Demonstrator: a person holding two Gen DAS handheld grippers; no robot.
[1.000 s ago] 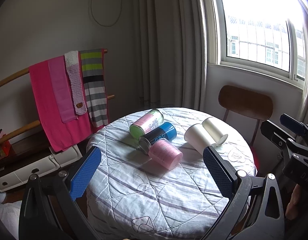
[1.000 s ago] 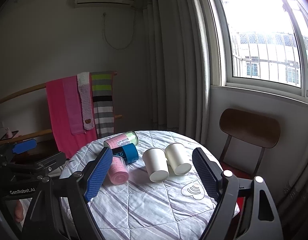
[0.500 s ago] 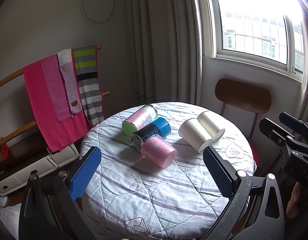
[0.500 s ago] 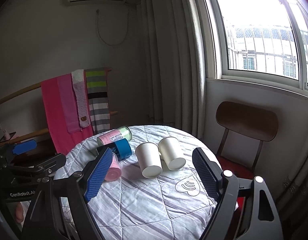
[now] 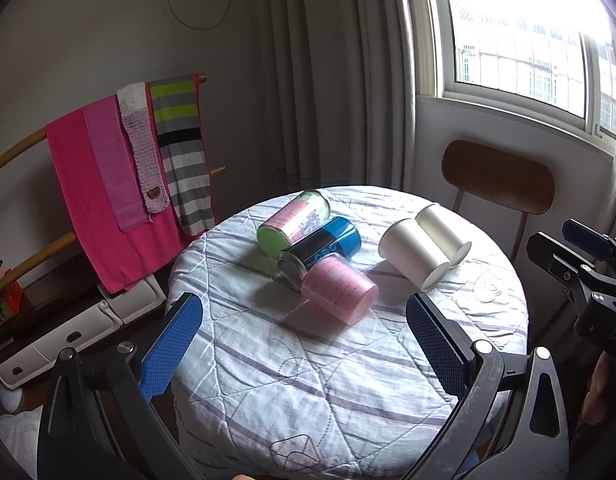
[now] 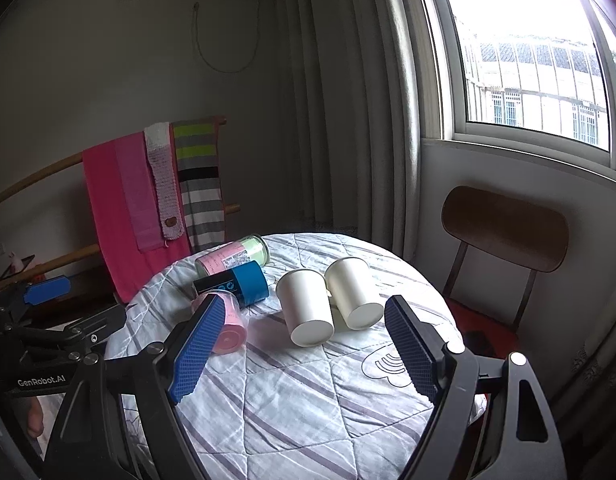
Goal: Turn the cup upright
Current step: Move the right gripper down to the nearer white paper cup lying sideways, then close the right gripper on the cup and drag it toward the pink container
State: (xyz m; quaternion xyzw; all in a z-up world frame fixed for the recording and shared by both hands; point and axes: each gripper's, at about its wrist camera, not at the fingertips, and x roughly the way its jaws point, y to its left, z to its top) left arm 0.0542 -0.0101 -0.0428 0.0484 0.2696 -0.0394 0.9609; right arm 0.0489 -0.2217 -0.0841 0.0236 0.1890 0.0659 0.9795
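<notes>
Several cups lie on their sides on a round table with a quilted cloth [image 5: 292, 380] [image 6: 308, 400]. A pink cup [image 5: 340, 292] [image 6: 228, 326] lies nearest the left. Behind it lie a blue and black cup [image 5: 324, 246] [image 6: 238, 284] and a green and pink cup [image 5: 294, 224] [image 6: 232, 256]. Two white paper cups [image 5: 414, 254] [image 6: 306, 308] [image 6: 354, 294] lie side by side to the right. My left gripper [image 5: 304, 344] is open and empty, held before the table. My right gripper [image 6: 304, 354] is open and empty, short of the white cups.
A wooden chair [image 5: 498, 178] [image 6: 504, 228] stands behind the table on the right, under a window. A wooden rack with pink and striped towels [image 5: 120, 176] [image 6: 148, 196] stands at the left. A white case [image 5: 68, 332] lies on the floor.
Both grippers have come closer to the table and the views have tipped down a little. The cups have not moved. Both grippers stay open.
</notes>
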